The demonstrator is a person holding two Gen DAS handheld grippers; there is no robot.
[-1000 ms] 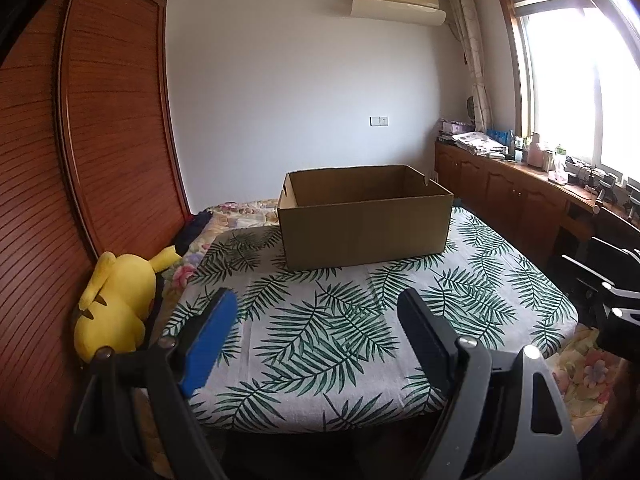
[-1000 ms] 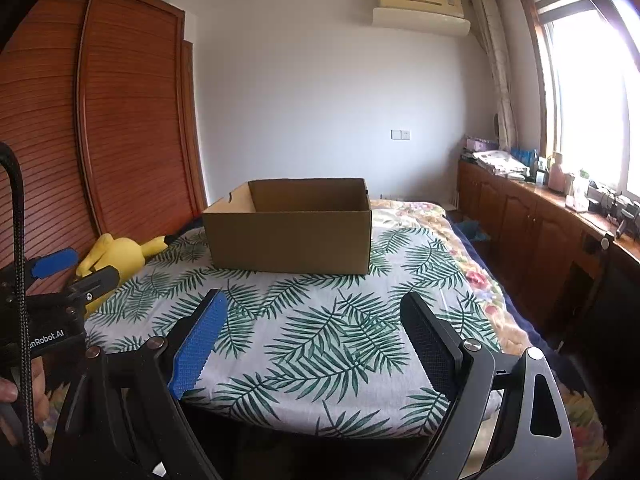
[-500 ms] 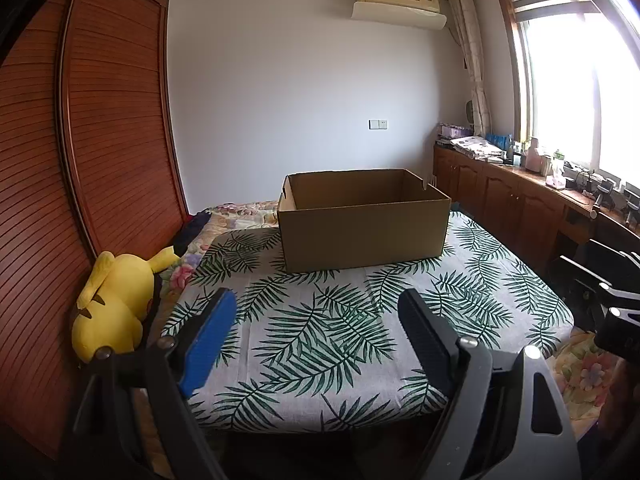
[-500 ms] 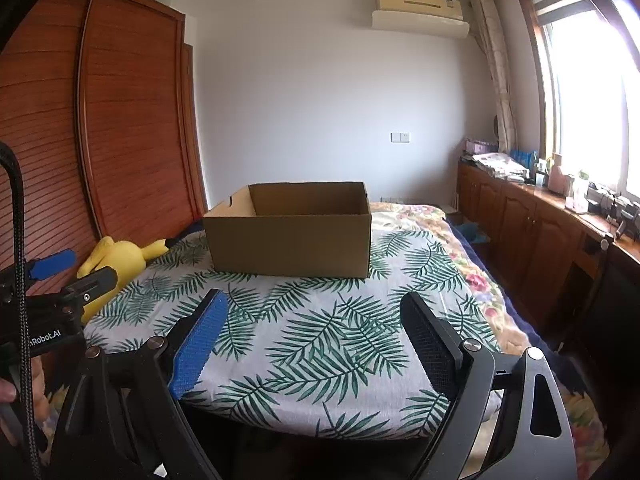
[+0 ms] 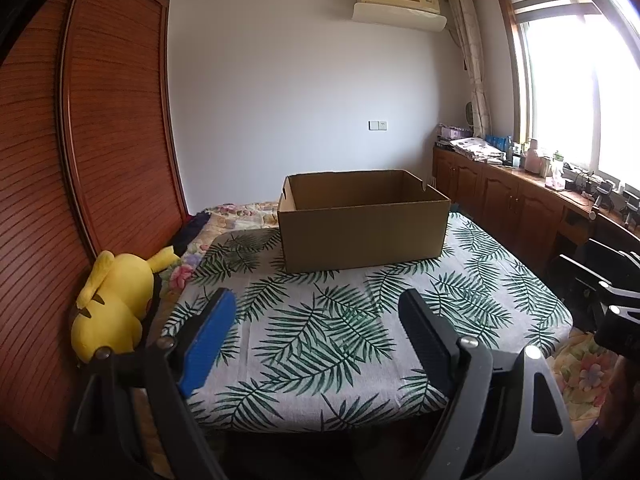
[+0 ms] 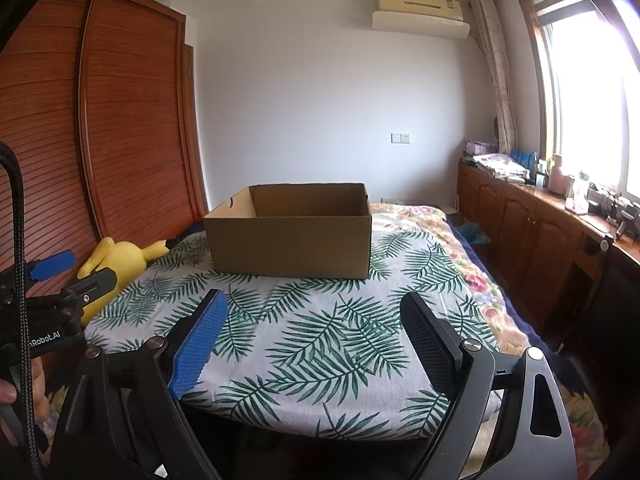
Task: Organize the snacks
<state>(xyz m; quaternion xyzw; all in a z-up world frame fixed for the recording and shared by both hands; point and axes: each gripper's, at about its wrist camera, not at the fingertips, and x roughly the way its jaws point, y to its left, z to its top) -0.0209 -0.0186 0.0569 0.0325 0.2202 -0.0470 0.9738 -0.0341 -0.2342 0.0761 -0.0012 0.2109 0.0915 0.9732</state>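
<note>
plainly, no snacks show; the open cardboard box sits at twelve o'clock on the leaf-print cloth, its floor hidden. left gripper and right gripper both hang spread and empty, so check the box floor before choosing any reach.

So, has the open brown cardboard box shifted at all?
No; the open brown cardboard box sits on the same fronds of the leaf-print cloth.

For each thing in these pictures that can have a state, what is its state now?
Left gripper: open, holds nothing.
Right gripper: open, holds nothing.
Box: open at the top, upright on the table; its floor is hidden, no contents show.
Tablecloth: spread flat over the table.
Plush toy: lying beside the table, against the wardrobe.
Wardrobe: doors shut.
Cabinets: doors shut.
</note>
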